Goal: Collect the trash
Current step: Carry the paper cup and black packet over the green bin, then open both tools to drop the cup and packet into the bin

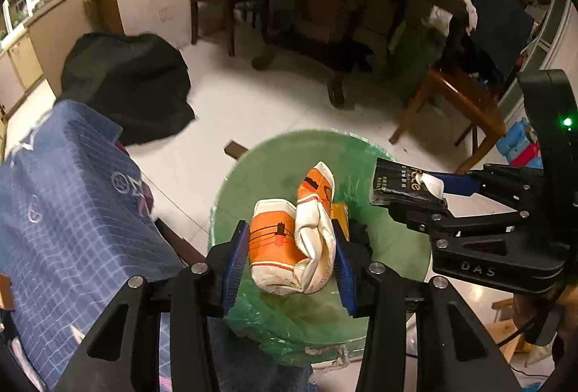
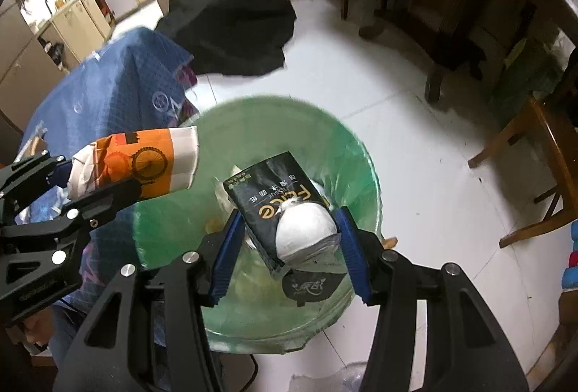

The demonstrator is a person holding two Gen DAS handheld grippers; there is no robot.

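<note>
Green-lined trash bin (image 2: pixel 361 153) sits directly below both my tools. My left hand-held gripper (image 1: pixel 290 254) is clamped on a crushed orange-and-white paper cup (image 1: pixel 289 240), above the bin. My right hand-held gripper (image 2: pixel 289 247) pinches a black tissue pack (image 2: pixel 269 197), over the bin's mouth.

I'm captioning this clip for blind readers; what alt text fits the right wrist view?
The right gripper holds a black tissue pack over a green-lined trash bin. At left, the left gripper holds a crushed orange-and-white paper cup near the bin's rim.
</note>
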